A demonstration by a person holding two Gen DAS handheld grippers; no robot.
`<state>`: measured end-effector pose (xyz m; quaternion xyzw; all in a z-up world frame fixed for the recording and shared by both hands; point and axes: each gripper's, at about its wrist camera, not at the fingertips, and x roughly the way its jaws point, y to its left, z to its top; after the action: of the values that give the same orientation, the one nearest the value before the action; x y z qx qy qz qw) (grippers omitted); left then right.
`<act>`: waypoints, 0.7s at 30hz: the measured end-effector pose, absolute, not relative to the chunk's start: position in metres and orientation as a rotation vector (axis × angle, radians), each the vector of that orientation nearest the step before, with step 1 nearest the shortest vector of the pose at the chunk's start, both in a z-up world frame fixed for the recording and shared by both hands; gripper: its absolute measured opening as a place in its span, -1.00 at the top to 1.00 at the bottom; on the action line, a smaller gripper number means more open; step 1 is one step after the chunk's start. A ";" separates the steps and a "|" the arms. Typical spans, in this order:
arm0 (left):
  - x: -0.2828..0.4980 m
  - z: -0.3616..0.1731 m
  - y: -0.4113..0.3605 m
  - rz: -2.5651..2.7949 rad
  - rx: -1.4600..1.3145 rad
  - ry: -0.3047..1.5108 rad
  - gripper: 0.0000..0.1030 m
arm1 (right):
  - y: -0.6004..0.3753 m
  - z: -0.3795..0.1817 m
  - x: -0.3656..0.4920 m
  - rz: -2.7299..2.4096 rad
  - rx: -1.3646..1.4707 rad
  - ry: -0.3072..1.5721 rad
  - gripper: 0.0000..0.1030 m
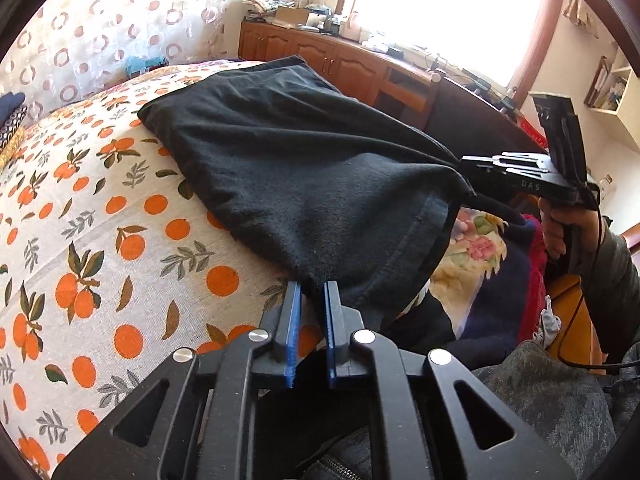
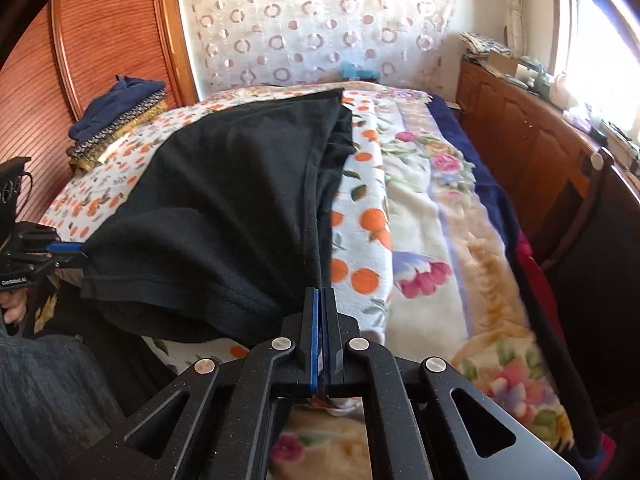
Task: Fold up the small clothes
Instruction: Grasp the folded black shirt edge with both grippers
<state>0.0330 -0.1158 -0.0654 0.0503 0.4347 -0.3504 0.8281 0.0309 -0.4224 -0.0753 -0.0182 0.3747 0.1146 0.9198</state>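
Gripping one black garment (image 1: 304, 168) at its two near corners, our left gripper (image 1: 312, 292) and right gripper (image 2: 321, 296) were clamped on it above the bedsheet (image 1: 100, 208).

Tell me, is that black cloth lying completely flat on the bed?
No: the black cloth is lifted at its near edge, pinched at one corner by the right gripper and at the other by the left gripper.

A bright window (image 1: 448, 12) floods the upper right of the left wrist view above a wooden cabinet run (image 1: 320, 60), a circle-patterned curtain (image 2: 320, 24) hangs behind the bed, and a ribbed wooden wardrobe (image 2: 104, 40) fills the right wrist view's upper left.
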 end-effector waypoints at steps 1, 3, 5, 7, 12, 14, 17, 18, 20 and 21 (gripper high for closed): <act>0.034 -0.067 -0.116 -0.746 0.105 0.931 0.78 | -0.421 -0.077 0.032 0.222 -0.036 0.776 0.99; 0.036 -0.070 -0.117 -0.740 0.111 0.947 0.67 | -0.422 -0.082 0.036 0.185 -0.031 0.781 0.98; 0.038 -0.072 -0.117 -0.736 0.111 0.958 0.35 | -0.423 -0.082 0.039 0.203 0.026 0.770 0.98; 0.037 -0.074 -0.117 -0.746 0.104 0.967 0.25 | -0.422 -0.081 0.041 0.217 0.052 0.762 0.86; 0.030 -0.075 -0.124 -0.751 0.126 0.962 0.21 | -0.416 -0.085 0.042 0.248 0.055 0.765 0.17; 0.028 -0.074 -0.125 -0.761 0.136 0.956 0.21 | -0.414 -0.092 0.046 0.249 0.048 0.796 0.17; 0.025 -0.073 -0.127 -0.779 0.155 0.957 0.41 | -0.411 -0.099 0.051 0.250 0.036 0.831 0.17; 0.025 -0.073 -0.126 -0.786 0.153 0.959 0.43 | -0.412 -0.098 0.051 0.251 0.037 0.828 0.17; 0.025 -0.073 -0.125 -0.797 0.147 0.968 0.55 | -0.413 -0.097 0.053 0.254 0.039 0.835 0.17; 0.025 -0.073 -0.125 -0.798 0.145 0.972 0.55 | -0.412 -0.097 0.054 0.256 0.032 0.838 0.17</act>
<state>0.0255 -0.1255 -0.0735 0.0678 0.4541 -0.3728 0.8064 0.0541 -0.4119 -0.0965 0.0157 0.4056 0.1238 0.9055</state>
